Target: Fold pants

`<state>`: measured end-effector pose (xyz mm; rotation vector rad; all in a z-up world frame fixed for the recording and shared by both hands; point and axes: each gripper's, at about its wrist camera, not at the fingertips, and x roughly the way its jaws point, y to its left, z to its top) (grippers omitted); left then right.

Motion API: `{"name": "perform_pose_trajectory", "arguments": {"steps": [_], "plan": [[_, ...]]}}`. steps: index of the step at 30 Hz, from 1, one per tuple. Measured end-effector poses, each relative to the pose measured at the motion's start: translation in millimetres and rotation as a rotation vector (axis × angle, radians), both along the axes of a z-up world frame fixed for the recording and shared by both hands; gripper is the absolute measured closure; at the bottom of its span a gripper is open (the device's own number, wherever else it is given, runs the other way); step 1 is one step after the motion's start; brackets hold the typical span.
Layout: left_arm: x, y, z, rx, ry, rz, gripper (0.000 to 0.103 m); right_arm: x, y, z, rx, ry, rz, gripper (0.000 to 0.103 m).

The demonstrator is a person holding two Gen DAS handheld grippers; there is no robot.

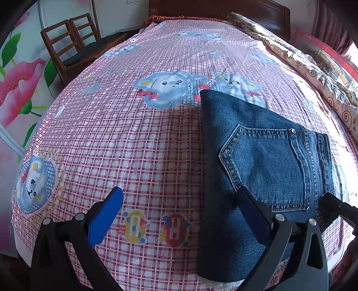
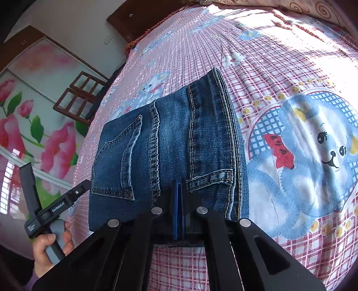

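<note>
The folded blue jeans (image 1: 264, 156) lie on the pink checked bed sheet (image 1: 145, 145), back pocket facing up. My left gripper (image 1: 180, 191) is wide open. Its left blue finger (image 1: 107, 215) hangs over bare sheet and its right finger (image 1: 252, 208) over the jeans' left part, with only the jeans' edge and sheet in the gap. My right gripper (image 2: 180, 197) is shut, pads pressed together above the near edge of the jeans (image 2: 167, 145), beside a belt loop, with no cloth seen between them. Its tip shows in the left wrist view as the right gripper (image 1: 326, 198) by the waistband.
A hand (image 2: 51, 246) holds the left gripper (image 2: 56, 181) at the jeans' left edge. Wooden chairs (image 1: 67, 44) stand beside the bed at the far left. A dark headboard (image 1: 212, 9) closes the far end. A patterned quilt (image 1: 313, 73) lies along the right side.
</note>
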<state>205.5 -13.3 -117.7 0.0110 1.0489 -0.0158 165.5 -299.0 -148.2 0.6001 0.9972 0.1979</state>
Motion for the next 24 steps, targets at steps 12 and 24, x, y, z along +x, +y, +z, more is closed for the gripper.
{"name": "perform_pose_trajectory", "arguments": {"steps": [12, 24], "plan": [[-3.5, 11.1, 4.6, 0.019, -0.023, 0.013, 0.002, -19.2, -28.1, 33.1, -0.031, -0.044, -0.025, 0.057], [3.2, 32.9, 6.4, 0.039, -0.019, 0.051, 0.002, -11.5, -53.3, 20.7, -0.079, -0.006, -0.108, 0.057]]}}
